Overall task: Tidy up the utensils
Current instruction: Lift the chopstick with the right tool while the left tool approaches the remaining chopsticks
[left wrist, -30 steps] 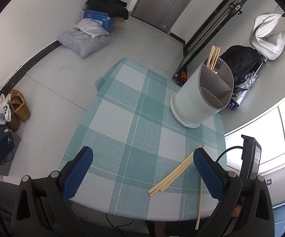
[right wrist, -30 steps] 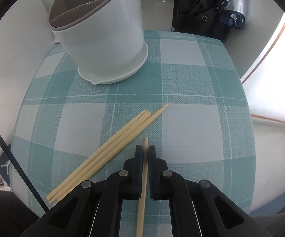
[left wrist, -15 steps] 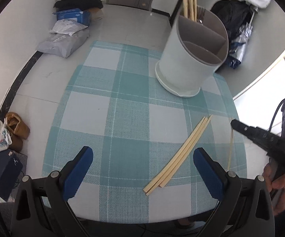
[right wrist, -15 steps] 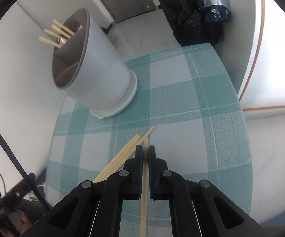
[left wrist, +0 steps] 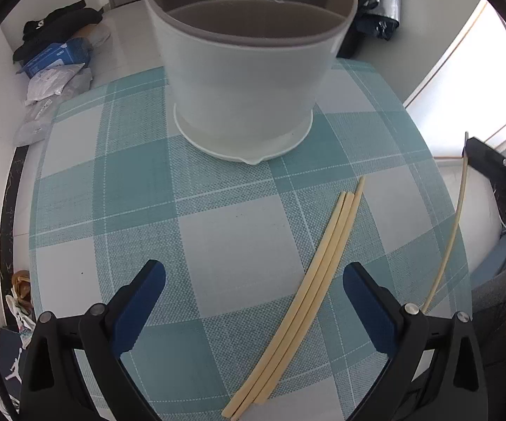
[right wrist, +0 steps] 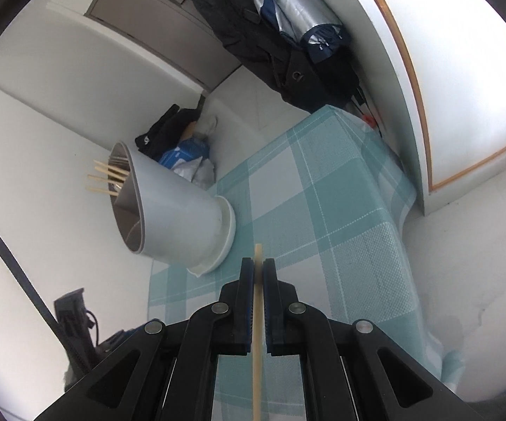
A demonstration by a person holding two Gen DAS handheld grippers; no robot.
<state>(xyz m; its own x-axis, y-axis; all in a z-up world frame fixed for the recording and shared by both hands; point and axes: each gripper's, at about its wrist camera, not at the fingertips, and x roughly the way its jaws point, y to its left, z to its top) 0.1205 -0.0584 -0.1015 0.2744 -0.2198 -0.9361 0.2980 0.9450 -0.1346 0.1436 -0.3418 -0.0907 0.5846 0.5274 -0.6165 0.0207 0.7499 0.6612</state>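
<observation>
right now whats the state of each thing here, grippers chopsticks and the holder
left gripper: open, empty, above the tablecloth
right gripper: shut on one chopstick, lifted off the table
three chopsticks: lying side by side on the cloth
utensil holder: upright, near compartments look empty
chopsticks in holder: standing in the far compartment

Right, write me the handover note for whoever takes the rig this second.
Right tool: shut on one chopstick, lifted off the table, long end trailing back.
Left tool: open, holding nothing, hovering low over the checked tablecloth.
Utensil holder: upright on the cloth ahead of the left tool; several chopsticks already stand in its far compartment.
Three loose chopsticks lie side by side on the cloth, between the left tool's fingers.
Done: some chopsticks stowed, one picked up.
Left: drop the held one into the holder, then gather the three.
</observation>
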